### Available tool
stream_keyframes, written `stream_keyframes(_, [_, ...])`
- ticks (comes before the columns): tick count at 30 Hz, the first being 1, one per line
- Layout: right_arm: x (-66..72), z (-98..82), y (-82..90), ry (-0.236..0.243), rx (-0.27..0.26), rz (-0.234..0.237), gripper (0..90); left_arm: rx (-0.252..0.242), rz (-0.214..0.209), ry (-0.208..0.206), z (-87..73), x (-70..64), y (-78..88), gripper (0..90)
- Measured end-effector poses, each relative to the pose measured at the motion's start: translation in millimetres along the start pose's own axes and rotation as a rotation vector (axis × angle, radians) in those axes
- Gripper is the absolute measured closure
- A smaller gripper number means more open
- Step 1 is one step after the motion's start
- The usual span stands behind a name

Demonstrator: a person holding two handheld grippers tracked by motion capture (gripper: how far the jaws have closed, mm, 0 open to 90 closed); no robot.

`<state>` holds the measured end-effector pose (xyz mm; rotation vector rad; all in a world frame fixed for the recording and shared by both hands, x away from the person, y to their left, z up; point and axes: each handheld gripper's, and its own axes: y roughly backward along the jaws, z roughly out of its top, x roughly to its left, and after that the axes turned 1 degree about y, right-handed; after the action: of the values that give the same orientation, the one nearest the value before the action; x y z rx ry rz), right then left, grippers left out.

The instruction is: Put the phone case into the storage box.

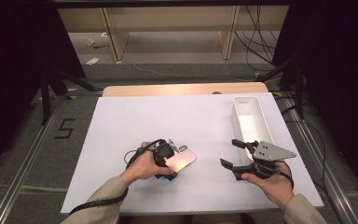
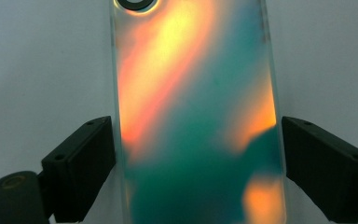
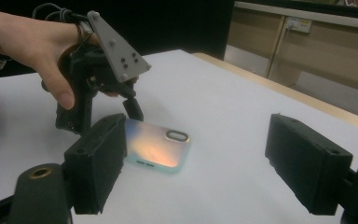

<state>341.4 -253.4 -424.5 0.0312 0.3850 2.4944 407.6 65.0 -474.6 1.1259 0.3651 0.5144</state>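
Note:
An iridescent phone (image 1: 182, 160) lies back up on the white table sheet (image 1: 135, 121), its camera ring at the far end (image 2: 137, 3). My left gripper (image 1: 170, 163) straddles the phone's near end. In the left gripper view its two black jaws sit against the long edges of the phone (image 2: 196, 116). My right gripper (image 1: 233, 153) hovers to the right, apart from the phone, its jaws wide with nothing between them. The right gripper view looks past that gripper (image 3: 205, 168) at the phone (image 3: 156, 149) and the left hand (image 3: 37, 46) over it.
A long white tray (image 1: 238, 122) stands at the right of the sheet, just beyond my right gripper. The wooden table edge (image 1: 182, 88) runs along the far side. Bare sheet stretches between the phone and that far edge.

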Motion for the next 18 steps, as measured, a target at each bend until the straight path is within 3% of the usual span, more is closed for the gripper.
stream_keyframes(18, [0.4, 0.2, 0.1, 0.002, -0.001, 0.0, 21.4, -0.002, -0.004, 0.013, -1.0, -0.7, 1.8, 15.6])
